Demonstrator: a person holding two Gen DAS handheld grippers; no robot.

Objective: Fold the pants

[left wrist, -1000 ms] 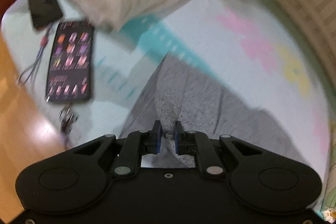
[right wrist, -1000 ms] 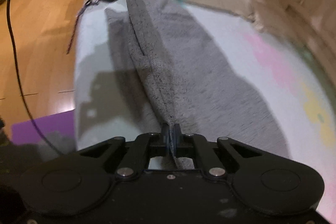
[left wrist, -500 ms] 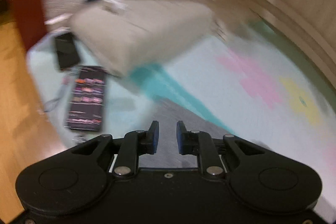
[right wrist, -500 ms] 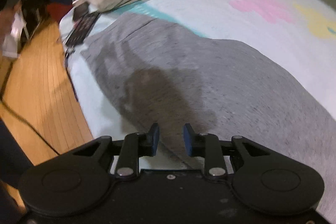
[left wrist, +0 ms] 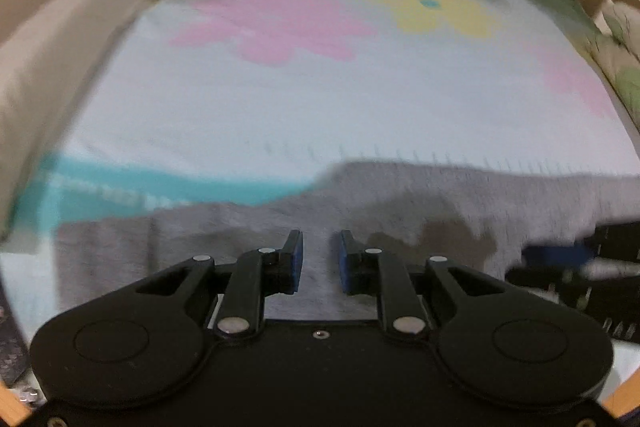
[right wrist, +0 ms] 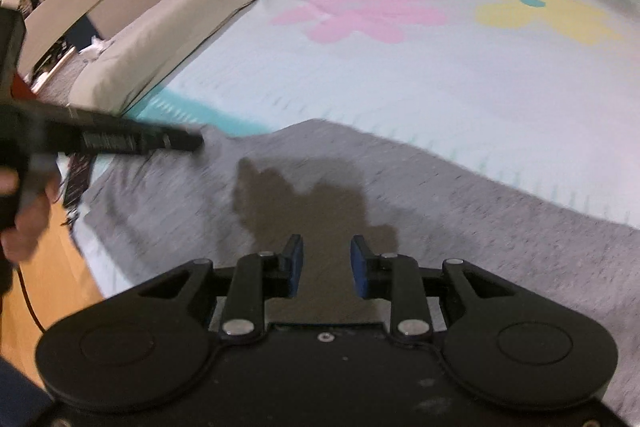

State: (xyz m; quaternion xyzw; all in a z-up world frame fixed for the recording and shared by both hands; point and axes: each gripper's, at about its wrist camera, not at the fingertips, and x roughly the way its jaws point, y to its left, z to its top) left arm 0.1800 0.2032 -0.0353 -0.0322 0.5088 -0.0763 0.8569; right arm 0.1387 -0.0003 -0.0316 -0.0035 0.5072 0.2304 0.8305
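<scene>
1. Left gripper and right gripper: jaws have just been opening, nothing between them.
2. Grey knit pants lie doubled lengthwise on the pale flower-print bedspread, released.
3. Judgement: first fold done, cross folds remain.

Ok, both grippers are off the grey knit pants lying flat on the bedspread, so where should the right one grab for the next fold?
Probably the raised far edge of the grey knit pants, which humps up off the pale flowered bedspread. Come from above with the right gripper, one finger on top and one slipped under that edge. The flat middle offers no lip to pinch.
</scene>
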